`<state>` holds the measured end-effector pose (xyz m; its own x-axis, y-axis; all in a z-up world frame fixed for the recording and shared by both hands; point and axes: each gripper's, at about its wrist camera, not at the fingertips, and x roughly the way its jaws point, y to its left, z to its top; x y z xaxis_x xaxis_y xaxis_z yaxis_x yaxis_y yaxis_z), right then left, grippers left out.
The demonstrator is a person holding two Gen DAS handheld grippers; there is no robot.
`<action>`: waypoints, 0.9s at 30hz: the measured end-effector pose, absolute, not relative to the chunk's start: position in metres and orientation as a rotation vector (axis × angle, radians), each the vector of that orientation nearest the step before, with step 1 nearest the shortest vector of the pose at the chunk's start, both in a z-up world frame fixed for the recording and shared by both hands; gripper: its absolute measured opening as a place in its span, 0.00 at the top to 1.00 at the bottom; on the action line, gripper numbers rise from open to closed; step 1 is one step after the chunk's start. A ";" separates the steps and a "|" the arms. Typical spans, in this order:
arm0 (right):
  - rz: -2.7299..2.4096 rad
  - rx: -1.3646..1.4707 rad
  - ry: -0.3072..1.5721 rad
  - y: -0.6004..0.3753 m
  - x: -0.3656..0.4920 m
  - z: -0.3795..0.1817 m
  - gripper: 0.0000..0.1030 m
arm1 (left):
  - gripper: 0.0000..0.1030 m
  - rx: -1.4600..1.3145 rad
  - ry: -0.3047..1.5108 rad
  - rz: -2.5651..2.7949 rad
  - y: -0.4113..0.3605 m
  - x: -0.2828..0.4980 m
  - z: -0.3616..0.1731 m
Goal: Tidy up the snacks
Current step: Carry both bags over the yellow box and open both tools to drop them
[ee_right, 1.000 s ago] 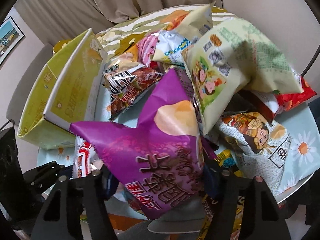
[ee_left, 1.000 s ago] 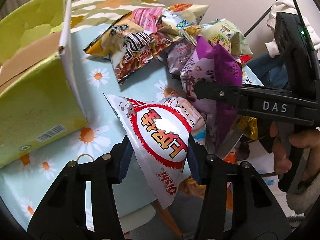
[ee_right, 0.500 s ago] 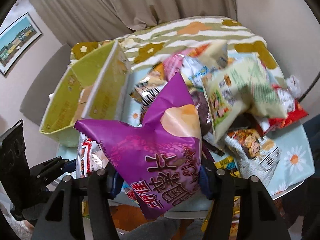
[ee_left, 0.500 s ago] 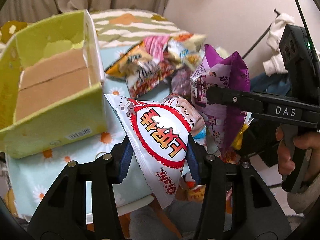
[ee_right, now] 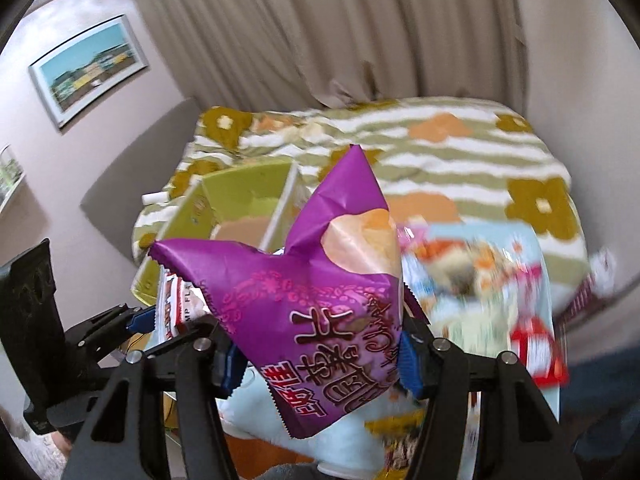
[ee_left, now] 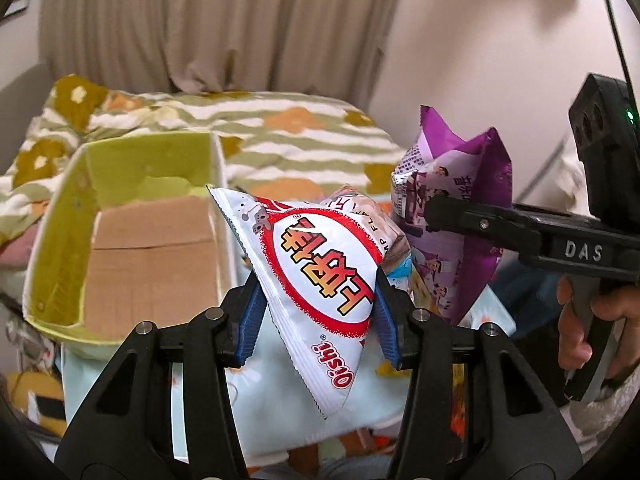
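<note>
My left gripper point(ee_left: 316, 316) is shut on a white and red snack bag point(ee_left: 320, 272) and holds it in the air, right of an open green cardboard box point(ee_left: 64, 216). My right gripper point(ee_right: 320, 356) is shut on a purple chip bag point(ee_right: 320, 280), also held up; this bag shows in the left wrist view point(ee_left: 460, 216) at the right. The box shows in the right wrist view point(ee_right: 240, 184) behind the purple bag. The left gripper point(ee_right: 140, 316) shows there at lower left with its bag point(ee_right: 176, 304).
A blurred pile of snack bags point(ee_right: 480, 276) lies on the daisy-print table point(ee_left: 280, 400) to the right. A striped flowered blanket point(ee_left: 280, 132) lies behind the table. Curtains and a wall stand at the back.
Both grippers have risen and tilted up with their bags. The box now sits lower and its inside shows. The snack pile has dropped out of the left wrist view.
</note>
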<state>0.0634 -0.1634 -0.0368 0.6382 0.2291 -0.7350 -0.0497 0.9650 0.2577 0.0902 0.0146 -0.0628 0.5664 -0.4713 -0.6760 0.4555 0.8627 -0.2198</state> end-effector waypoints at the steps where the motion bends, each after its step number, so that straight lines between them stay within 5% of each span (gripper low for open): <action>1: 0.184 0.211 0.862 -0.161 0.071 -0.034 0.45 | 0.54 -0.032 0.797 -0.515 0.018 0.096 -0.061; 16: 0.298 0.176 0.863 -0.077 0.215 -0.035 0.45 | 0.54 -0.008 0.807 -0.370 0.099 0.234 -0.064; 27: 0.258 0.173 0.935 -0.030 0.288 -0.064 0.45 | 0.49 0.079 0.950 -0.311 0.130 0.321 -0.116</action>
<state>0.2877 -0.0297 -0.0643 0.5667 0.2930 -0.7701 -0.1443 0.9555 0.2573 0.3205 0.1304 -0.1160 0.5409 -0.2271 -0.8098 0.2959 0.9527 -0.0696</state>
